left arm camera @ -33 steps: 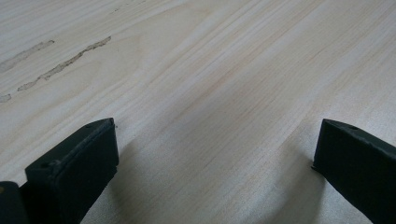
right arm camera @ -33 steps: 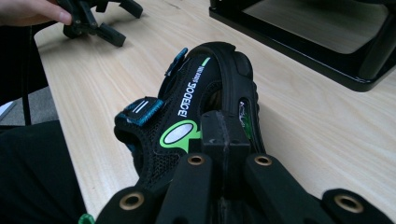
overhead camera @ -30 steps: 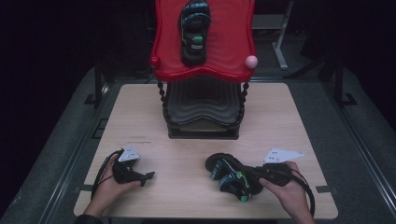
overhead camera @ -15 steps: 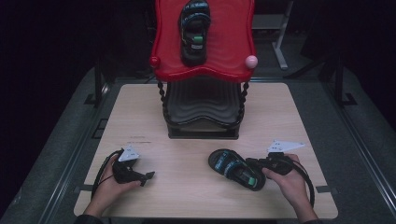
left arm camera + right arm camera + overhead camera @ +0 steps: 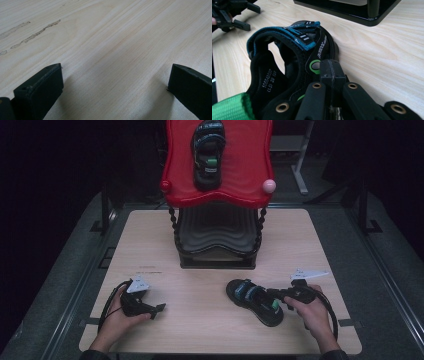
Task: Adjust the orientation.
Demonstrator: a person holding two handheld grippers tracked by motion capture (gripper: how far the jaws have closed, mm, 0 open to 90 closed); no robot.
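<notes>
One sandal (image 5: 253, 300) lies on the table (image 5: 320, 245) in front of the red rack (image 5: 250, 175); right gripper (image 5: 280, 295) clenched on its strap, left gripper (image 5: 150, 310) released. Better lift slowly, keeping sole level.

High view down on the table (image 5: 150, 245); gripper views close along their fingers, sharing its wood.
</notes>
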